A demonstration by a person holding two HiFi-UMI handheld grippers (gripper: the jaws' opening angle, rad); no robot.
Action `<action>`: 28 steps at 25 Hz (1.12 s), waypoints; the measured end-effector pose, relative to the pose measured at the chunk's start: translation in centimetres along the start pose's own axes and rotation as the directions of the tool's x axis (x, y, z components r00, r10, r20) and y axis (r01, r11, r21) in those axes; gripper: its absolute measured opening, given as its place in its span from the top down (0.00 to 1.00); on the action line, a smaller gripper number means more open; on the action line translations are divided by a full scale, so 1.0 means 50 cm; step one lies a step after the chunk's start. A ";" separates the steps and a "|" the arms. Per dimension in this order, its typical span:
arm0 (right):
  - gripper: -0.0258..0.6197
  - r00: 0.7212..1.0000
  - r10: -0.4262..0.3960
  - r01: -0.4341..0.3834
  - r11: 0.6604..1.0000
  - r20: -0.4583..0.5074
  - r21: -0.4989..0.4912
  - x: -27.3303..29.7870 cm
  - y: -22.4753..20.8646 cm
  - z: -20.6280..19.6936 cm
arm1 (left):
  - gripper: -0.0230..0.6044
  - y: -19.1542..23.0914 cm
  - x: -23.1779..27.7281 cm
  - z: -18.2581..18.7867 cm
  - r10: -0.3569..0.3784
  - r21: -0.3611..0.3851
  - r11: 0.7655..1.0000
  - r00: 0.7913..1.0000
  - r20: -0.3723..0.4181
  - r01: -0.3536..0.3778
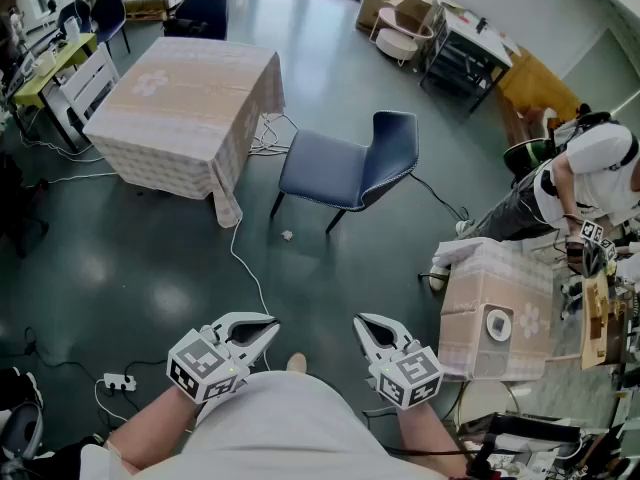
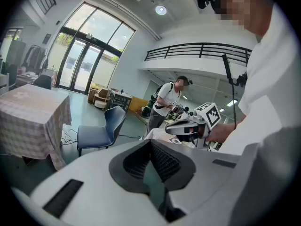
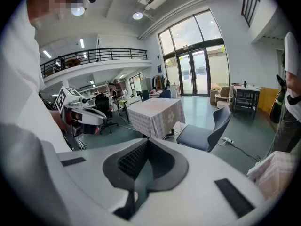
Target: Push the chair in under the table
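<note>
The blue chair (image 1: pixel 350 168) stands on the green floor to the right of the table (image 1: pixel 190 98), which has a checked cloth; the seat faces the table with a gap between them. Both show in the left gripper view, chair (image 2: pixel 101 128) and table (image 2: pixel 28 112), and in the right gripper view, chair (image 3: pixel 207 131) and table (image 3: pixel 157 112). My left gripper (image 1: pixel 268 330) and right gripper (image 1: pixel 362 326) are held close to my body, far short of the chair. Each is shut with nothing between its jaws, in its own view too: left gripper (image 2: pixel 153 173), right gripper (image 3: pixel 143 173).
A person in a white shirt (image 1: pixel 590 178) bends over a cluttered bench at the right. A small cloth-covered table (image 1: pixel 495 313) stands near my right side. A white cable (image 1: pixel 245 258) runs over the floor to a power strip (image 1: pixel 118 380). More chairs and desks line the far left.
</note>
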State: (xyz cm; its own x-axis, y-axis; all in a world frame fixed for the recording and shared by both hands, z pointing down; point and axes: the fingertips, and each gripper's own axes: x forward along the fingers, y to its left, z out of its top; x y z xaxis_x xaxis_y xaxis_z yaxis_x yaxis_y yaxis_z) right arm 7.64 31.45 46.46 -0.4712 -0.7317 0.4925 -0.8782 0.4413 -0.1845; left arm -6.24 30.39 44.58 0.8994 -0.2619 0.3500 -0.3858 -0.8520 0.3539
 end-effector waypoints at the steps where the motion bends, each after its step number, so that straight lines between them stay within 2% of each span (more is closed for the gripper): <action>1: 0.94 1.000 0.000 0.000 1.000 0.002 -0.006 -0.015 -0.012 -0.007 | 0.95 -0.013 0.014 -0.002 0.003 -0.001 1.000 1.000 -0.002 -0.003; 9: 0.94 0.999 0.032 -0.032 0.999 0.017 -0.002 -0.075 -0.106 -0.054 | 0.95 -0.083 0.111 -0.007 0.041 -0.020 0.999 0.999 -0.003 -0.041; 15: 0.94 0.999 0.039 -0.039 0.999 0.019 -0.001 -0.057 -0.156 -0.044 | 0.95 -0.074 0.155 0.012 0.046 -0.031 0.998 0.999 -0.017 -0.046; 21: 0.94 1.000 0.001 -0.001 1.000 -0.001 0.026 0.011 -0.233 -0.011 | 0.95 0.014 0.217 0.082 0.011 -0.008 1.000 1.000 -0.007 -0.011; 28: 0.93 0.994 -0.105 0.106 0.993 -0.037 0.053 0.130 -0.365 0.096 | 0.95 0.166 0.282 0.208 -0.075 0.020 0.997 0.997 -0.003 0.075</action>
State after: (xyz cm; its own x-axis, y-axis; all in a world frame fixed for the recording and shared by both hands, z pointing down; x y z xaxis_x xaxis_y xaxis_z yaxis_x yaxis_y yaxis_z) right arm 20.22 16.18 48.95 -0.3734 -0.7544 0.5399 -0.9265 0.3326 -0.1760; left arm 5.39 14.90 43.43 0.9251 -0.1958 0.3255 -0.3132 -0.8780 0.3619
